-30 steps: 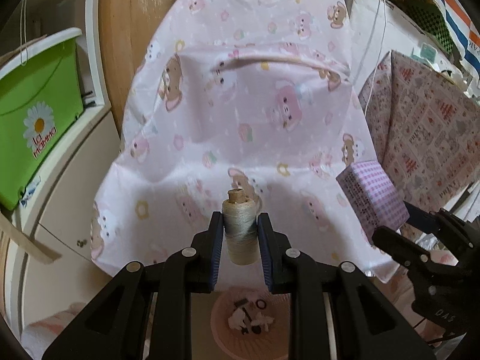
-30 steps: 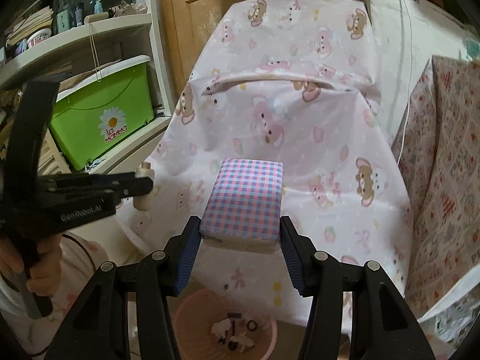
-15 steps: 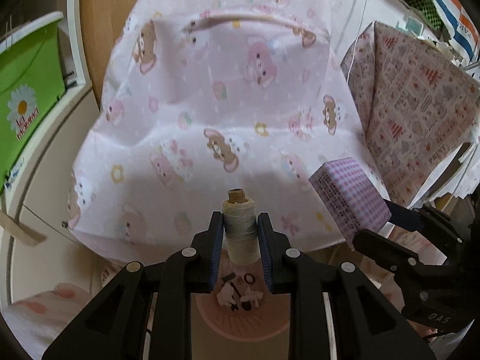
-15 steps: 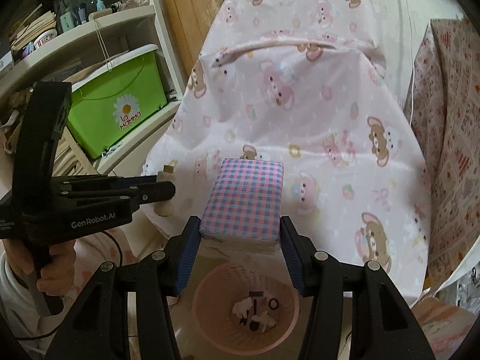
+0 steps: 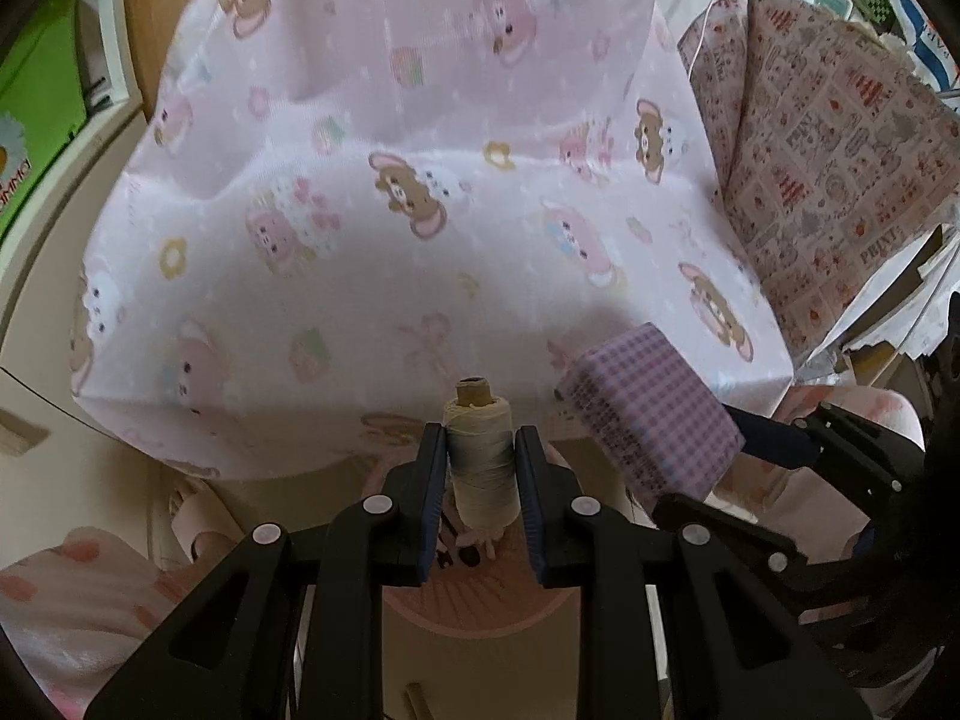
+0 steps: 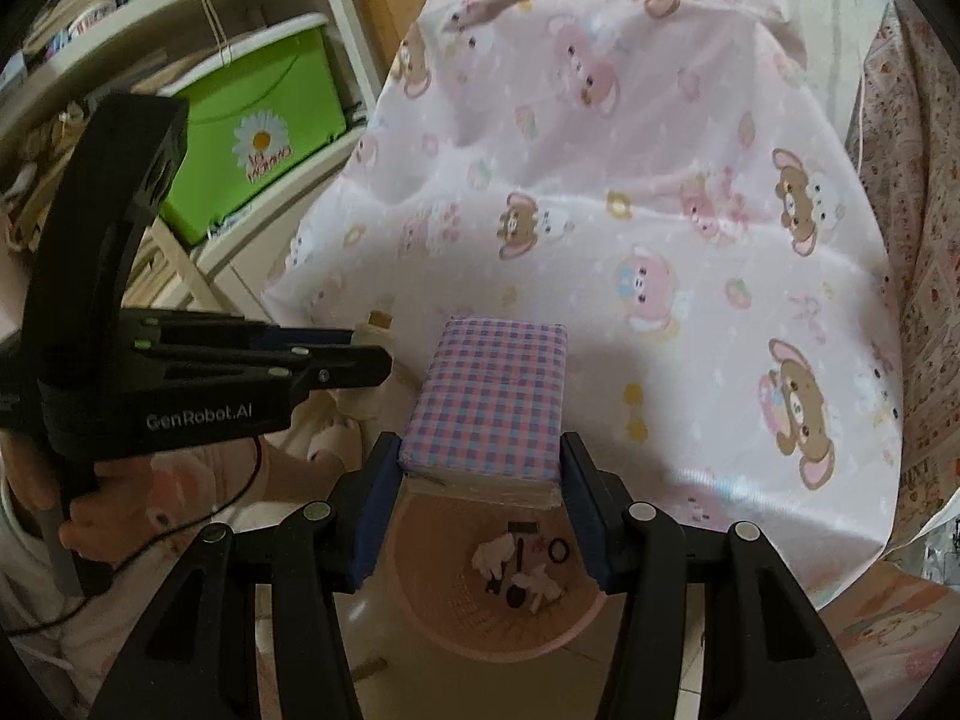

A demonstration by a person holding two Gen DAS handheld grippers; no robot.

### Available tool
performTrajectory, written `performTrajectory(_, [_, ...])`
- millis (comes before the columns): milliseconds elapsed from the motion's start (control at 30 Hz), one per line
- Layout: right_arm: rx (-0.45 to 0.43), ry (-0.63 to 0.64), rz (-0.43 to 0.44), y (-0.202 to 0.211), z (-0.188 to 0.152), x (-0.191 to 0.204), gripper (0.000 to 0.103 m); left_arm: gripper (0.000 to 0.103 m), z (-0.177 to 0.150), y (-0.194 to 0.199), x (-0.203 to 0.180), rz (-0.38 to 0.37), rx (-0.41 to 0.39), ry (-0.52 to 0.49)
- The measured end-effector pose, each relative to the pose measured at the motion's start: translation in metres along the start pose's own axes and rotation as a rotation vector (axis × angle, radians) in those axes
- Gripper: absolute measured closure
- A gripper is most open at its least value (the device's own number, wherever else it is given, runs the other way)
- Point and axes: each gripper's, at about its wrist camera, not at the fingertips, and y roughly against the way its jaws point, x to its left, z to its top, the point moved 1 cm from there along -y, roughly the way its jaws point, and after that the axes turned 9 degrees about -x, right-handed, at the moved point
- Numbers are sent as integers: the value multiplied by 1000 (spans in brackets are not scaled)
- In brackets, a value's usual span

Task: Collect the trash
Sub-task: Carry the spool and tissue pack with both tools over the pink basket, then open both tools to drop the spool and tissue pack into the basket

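The left gripper (image 5: 480, 498) was black with blue pads (image 5: 433, 516), silver screws (image 5: 377, 504) and white "GenRobot.AI" lettering (image 6: 198, 417).

Pink basket (image 6: 420, 612) mouth lies open below; draped cloth (image 6: 630, 252) crowds its far rim.

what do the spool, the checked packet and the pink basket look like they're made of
Spool: cream thread, matte and ridged, wound on what looks like a cardboard core.
Checked packet: probably thin plastic film, smooth and slightly glossy, printed with pink-blue check.
Pink basket: likely moulded plastic with slatted walls.
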Motion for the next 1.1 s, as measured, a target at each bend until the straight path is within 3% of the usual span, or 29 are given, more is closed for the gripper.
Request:
performTrajectory(300, [170,24,18,-37,-30,5,48,81,-21,-33,3,72,121,-5])
performTrajectory(633, [342,-18,-48,-90,-66,-6,48,81,-41,-74,9,110,231,5])
performTrajectory(867, [424,-85,-105,-120,-82,-23,48,81,-60,-101,27,176,316,61])
performTrajectory(1100, [479,-84,-145,-136,-95,-28,48,81,-75,-121,34,164,401,99])
